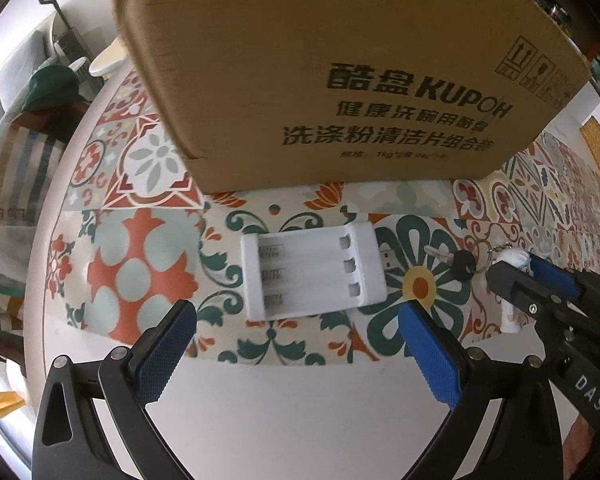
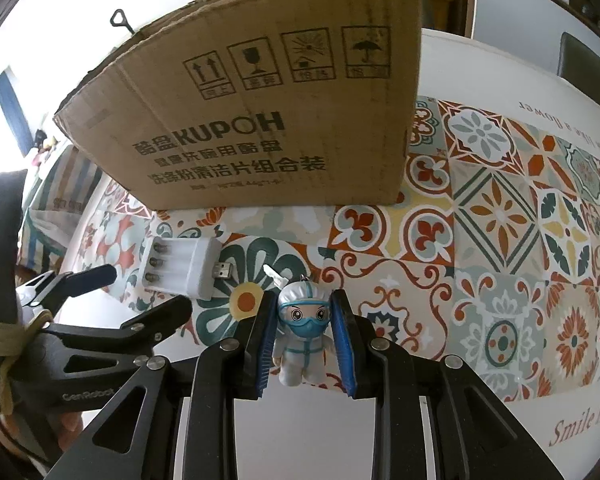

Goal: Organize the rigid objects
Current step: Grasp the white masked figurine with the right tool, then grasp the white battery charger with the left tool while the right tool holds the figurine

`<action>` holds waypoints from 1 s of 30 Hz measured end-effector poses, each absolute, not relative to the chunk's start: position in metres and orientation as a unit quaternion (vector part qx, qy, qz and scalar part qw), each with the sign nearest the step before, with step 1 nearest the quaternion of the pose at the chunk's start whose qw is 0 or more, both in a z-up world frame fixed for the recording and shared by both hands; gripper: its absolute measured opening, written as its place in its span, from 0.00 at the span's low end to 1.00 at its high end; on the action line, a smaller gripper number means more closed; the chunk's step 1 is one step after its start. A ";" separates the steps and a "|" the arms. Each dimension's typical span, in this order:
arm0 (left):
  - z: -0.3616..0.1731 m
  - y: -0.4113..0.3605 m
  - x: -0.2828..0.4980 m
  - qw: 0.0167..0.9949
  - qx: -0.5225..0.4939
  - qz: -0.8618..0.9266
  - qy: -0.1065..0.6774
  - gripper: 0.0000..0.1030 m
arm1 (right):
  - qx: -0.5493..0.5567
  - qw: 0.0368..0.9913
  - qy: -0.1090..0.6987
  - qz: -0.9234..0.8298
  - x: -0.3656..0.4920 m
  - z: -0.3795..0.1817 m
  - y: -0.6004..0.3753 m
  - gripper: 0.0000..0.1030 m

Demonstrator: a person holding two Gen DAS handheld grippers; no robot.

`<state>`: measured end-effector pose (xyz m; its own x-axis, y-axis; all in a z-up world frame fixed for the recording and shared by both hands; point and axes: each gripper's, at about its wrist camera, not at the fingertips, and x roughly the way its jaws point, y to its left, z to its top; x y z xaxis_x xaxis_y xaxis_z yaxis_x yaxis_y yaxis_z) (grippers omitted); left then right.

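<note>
**Figurine gripped, charger lies straight ahead of the open left gripper**

Nearest in the right wrist view, the right gripper (image 2: 304,320) is closed on a small white figurine keychain (image 2: 303,336) in a protective suit and blue goggles; its pads press the figure's head from both sides, and a key (image 2: 274,276) on its ring pokes out just beyond.

The left gripper (image 1: 300,320) hangs with its 2 blue pads spread wide and nothing between them, pointing steeply down at the patterned bench (image 1: 140,264). Just beyond its fingertips lies the white battery charger (image 1: 312,272), 3 empty slots facing up. Its long axis runs left to right across the gripper's line, USB plug (image 1: 388,258) at the right end toward the right gripper. I judge the left hand the nearer 1 for the charger; closing across its shorter width looks the easier grasp.

Farthest, the cardboard box (image 1: 340,80) printed KUPOH stands upright on the bench behind the charger, probably where these things belong.
</note>
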<state>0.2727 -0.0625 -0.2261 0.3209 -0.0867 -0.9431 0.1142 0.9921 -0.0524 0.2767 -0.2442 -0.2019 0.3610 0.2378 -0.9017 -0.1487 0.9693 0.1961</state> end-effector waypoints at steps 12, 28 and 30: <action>-0.243 -0.067 0.302 0.809 0.027 -0.054 0.585 0.94 | 0.040 0.820 0.559 0.118 0.282 -0.210 -0.245 0.27; -0.222 -0.071 0.281 0.829 0.028 -0.072 0.555 0.76 | 0.041 0.826 0.551 0.117 0.273 -0.200 -0.239 0.27; -0.217 -0.072 0.279 0.832 0.032 -0.072 0.548 0.76 | 0.042 0.828 0.548 0.116 0.271 -0.195 -0.240 0.27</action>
<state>0.2788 -0.0717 -0.2167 0.3881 -0.0851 -0.9177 0.1558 0.9875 -0.0257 0.2706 -0.2395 -0.1949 0.3736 0.2375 -0.8967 -0.1463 0.9697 0.1959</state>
